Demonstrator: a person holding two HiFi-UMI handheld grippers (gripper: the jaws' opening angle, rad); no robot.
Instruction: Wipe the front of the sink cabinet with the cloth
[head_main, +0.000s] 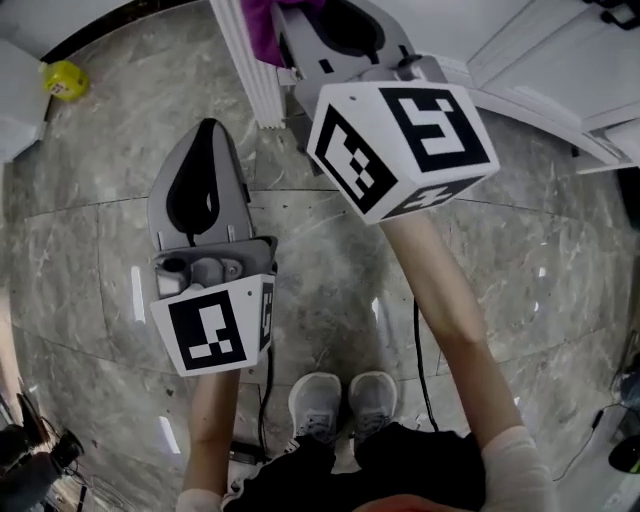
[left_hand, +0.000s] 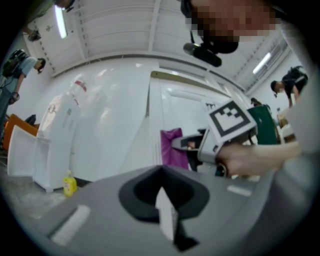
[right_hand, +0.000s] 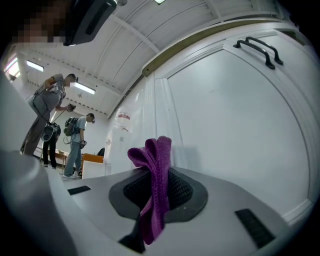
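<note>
The purple cloth (right_hand: 155, 190) is pinched in my right gripper (right_hand: 157, 167), which is shut on it; a fold stands up past the jaw tips. The cloth is held close before the white cabinet door (right_hand: 235, 125), which has black handles (right_hand: 257, 50) at its top; I cannot tell whether they touch. In the head view the right gripper (head_main: 310, 12) reaches the top edge, cloth (head_main: 262, 28) beside the cabinet's corner post (head_main: 250, 70). My left gripper (head_main: 207, 130) hangs lower over the floor, shut on nothing. The left gripper view shows its closed jaws (left_hand: 162, 197) and the cloth (left_hand: 172, 147) ahead.
A yellow bottle (head_main: 65, 80) stands on the grey marble floor at the far left, by a white unit (left_hand: 60, 135). More white cabinet panels (head_main: 560, 70) run along the upper right. Two people (right_hand: 60, 125) stand far off. The person's shoes (head_main: 345, 400) are below the grippers.
</note>
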